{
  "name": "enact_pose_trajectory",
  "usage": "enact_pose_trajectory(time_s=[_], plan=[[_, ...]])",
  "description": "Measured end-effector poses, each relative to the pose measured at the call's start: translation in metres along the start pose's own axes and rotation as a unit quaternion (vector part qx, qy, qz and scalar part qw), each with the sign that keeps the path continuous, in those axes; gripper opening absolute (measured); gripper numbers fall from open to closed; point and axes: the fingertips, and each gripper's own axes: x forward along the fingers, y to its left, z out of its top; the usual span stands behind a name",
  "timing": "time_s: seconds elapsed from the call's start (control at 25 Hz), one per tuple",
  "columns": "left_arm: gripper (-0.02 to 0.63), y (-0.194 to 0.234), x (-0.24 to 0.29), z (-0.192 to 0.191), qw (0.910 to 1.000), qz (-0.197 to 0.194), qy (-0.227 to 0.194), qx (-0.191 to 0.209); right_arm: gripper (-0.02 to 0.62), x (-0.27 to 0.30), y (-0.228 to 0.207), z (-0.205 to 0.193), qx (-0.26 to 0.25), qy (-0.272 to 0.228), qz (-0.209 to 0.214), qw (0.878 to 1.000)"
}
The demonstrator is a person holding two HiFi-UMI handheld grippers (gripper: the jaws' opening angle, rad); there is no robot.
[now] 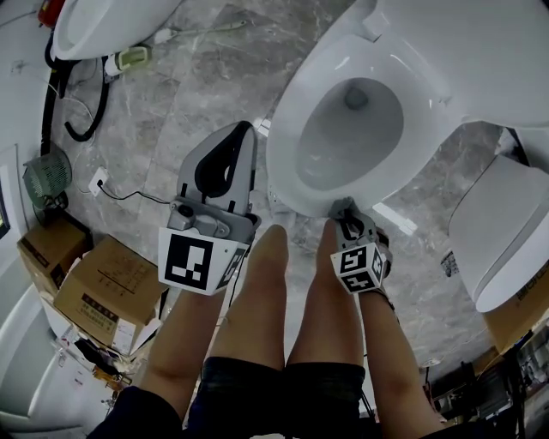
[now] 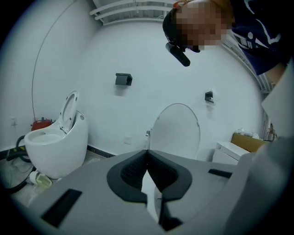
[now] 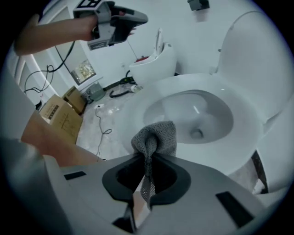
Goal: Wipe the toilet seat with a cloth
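Down at the front of the bowl, the right gripper (image 1: 346,213) pinches a grey knitted cloth (image 3: 158,135) between its jaws; a bunched fold of the cloth sticks out past the jaw tips and a strip of it runs back between them. The fold sits at the front rim of the white toilet seat (image 3: 239,137), on the side nearest the person's bare legs (image 1: 257,300); whether it presses on the rim cannot be told. The lid (image 3: 257,59) stands raised behind the open bowl. The left gripper (image 1: 243,133) is held to the left of the toilet over the grey marble floor (image 1: 197,94), clear of the seat; its jaws are pressed together at the tips with nothing between them. A second white toilet (image 1: 103,26) stands well apart at the far left; cardboard boxes (image 1: 107,287) lie by the left wall.
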Motion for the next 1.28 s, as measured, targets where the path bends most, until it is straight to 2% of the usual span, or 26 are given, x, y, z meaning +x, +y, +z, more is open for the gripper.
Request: enact_pose_trajectory(time_s=[0.12, 0.24, 0.4, 0.48, 0.56, 0.6, 0.68, 0.8, 0.96, 1.12, 1.28], plan=[[0.012, 0.005, -0.005, -0.001, 1.0000, 0.004, 0.000, -0.001, 0.049, 0.018, 0.062, 0.018, -0.036, 0.002, 0.062, 0.997], [0.012, 0.010, -0.013, 0.000, 1.0000, 0.008, -0.002, -0.001, 0.049, 0.023, 0.082, 0.017, -0.057, 0.016, 0.069, 0.996], [0.012, 0.019, -0.024, -0.001, 0.9998, 0.018, -0.002, -0.003, 0.049, 0.010, 0.035, -0.013, -0.041, 0.044, 0.026, 0.998], [0.012, 0.022, -0.027, -0.004, 0.9997, 0.024, -0.002, -0.006, 0.049, -0.003, -0.008, -0.033, -0.020, 0.060, -0.025, 0.998], [0.012, 0.025, -0.030, -0.008, 0.9996, 0.028, -0.003, -0.010, 0.049, -0.016, -0.056, -0.048, 0.022, 0.068, -0.082, 0.994], [0.012, 0.025, -0.033, -0.010, 0.9995, 0.029, -0.003, -0.013, 0.049, -0.020, -0.073, -0.051, 0.034, 0.070, -0.102, 0.992], [0.012, 0.026, -0.037, -0.012, 0.9994, 0.031, -0.003, -0.015, 0.049, -0.021, -0.085, -0.051, 0.033, 0.082, -0.112, 0.990], [0.012, 0.027, -0.041, -0.012, 0.9992, 0.036, -0.006, -0.016, 0.049, -0.014, -0.062, -0.048, 0.038, 0.092, -0.083, 0.992], [0.012, 0.027, -0.042, -0.011, 0.9991, 0.038, -0.009, -0.016, 0.051, 0.008, 0.006, -0.035, 0.013, 0.086, -0.015, 0.996], [0.012, 0.028, -0.047, -0.014, 0.9989, 0.043, -0.008, -0.015, 0.049, 0.036, 0.078, 0.003, -0.030, 0.061, 0.055, 0.996], [0.012, 0.027, -0.053, -0.019, 0.9988, 0.047, -0.004, -0.016, 0.049, 0.057, 0.111, 0.059, -0.048, 0.019, 0.085, 0.995]])
